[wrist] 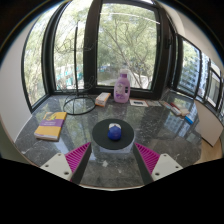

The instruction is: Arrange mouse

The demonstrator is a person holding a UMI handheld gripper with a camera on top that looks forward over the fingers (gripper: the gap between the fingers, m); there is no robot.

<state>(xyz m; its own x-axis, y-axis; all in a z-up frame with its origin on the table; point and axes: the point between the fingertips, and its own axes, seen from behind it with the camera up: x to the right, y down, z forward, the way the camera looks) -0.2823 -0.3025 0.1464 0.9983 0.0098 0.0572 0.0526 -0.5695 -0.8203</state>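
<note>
A small blue mouse (114,131) sits on a round dark pad (113,141) on the grey marble table (60,150). It lies just ahead of my gripper (113,158), centred between the lines of the two fingers. The gripper is open and empty. Its magenta pads (78,156) stand wide apart, one to each side of the near rim of the dark pad, not touching the mouse.
Beyond the mouse stand a pink-purple bottle (122,85) and a white box (102,99) near the windows. A yellow notebook (50,128) lies to the left, a thin wire stand (76,101) behind it. A blue item (188,114) lies to the right.
</note>
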